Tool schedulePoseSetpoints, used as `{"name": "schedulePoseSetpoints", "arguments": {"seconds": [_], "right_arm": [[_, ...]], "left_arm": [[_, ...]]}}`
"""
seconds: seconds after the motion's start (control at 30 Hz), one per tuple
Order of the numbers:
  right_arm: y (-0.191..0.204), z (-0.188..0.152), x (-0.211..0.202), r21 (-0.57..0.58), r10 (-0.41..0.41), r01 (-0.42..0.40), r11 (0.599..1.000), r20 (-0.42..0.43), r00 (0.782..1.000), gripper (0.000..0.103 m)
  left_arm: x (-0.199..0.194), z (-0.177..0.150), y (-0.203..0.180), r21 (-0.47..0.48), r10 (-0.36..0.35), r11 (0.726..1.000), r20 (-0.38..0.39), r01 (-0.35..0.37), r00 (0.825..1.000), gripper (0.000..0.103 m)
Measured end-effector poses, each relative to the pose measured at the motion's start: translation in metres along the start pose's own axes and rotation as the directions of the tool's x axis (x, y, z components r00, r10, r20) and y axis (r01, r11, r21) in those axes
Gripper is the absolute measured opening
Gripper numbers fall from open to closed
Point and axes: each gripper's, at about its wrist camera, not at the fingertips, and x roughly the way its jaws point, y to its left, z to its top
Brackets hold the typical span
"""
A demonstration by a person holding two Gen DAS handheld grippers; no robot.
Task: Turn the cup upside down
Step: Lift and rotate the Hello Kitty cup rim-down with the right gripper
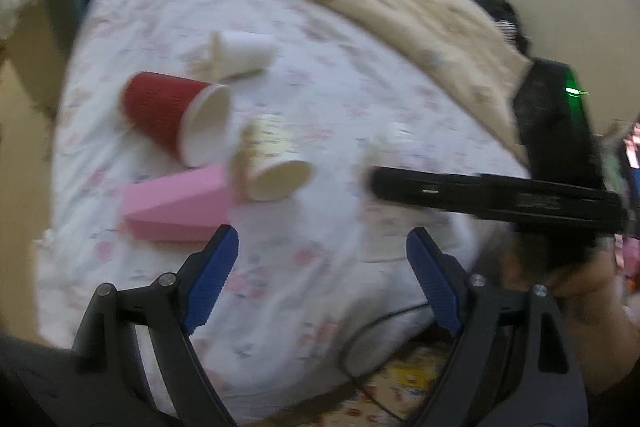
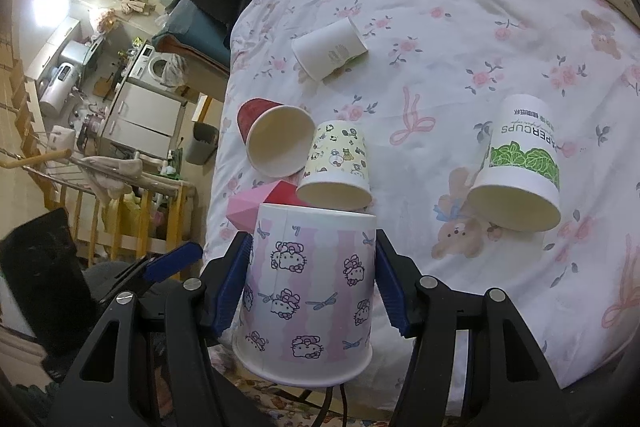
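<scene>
A pink-striped paper cup printed with cartoon cats [image 2: 310,291] sits clamped between the blue-padded fingers of the right gripper [image 2: 312,285], its closed base pointing away from the camera and its open rim [image 2: 302,367] nearest the lens, held off the near edge of a bed spread with a white floral sheet [image 2: 460,39]. Beyond the held cup, a cream cartoon-print paper cup [image 2: 338,163] and a red ribbed paper cup [image 2: 272,139] lie on the sheet, with a pink faceted box [image 2: 244,209] just behind the held cup's base. Farther back rests a plain white paper cup [image 2: 328,53]; to the right of the held cup lies a white paper cup with a green leaf band [image 2: 520,163].

The left gripper [image 1: 322,275] hangs over the sheet with its jaws spread wide and nothing between them; its view is blurred.

The cup appears already grasped and partly turned, so the step in hand looks like the flip itself. The next move likely calls for rolling the wrist until the rim faces down, then setting it squarely on a bare patch of sheet short of the cream cup. The soft bedding may let it tip on release.
</scene>
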Motion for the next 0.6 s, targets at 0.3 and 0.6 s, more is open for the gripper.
{"name": "schedulePoseSetpoints", "arguments": {"seconds": [0.3, 0.6], "right_arm": [[0.012, -0.006, 0.003, -0.071, -0.016, 0.015, 0.997, -0.012, 1.0, 0.061], [0.021, -0.007, 0.0, -0.135, -0.041, 0.042, 0.99, 0.008, 0.999, 0.06]], "left_arm": [[0.02, -0.008, -0.005, 0.022, 0.035, 0.999, -0.091, -0.033, 0.995, 0.084], [0.029, -0.011, 0.004, 0.021, 0.112, 0.994, -0.118, -0.111, 0.987, 0.084]]}}
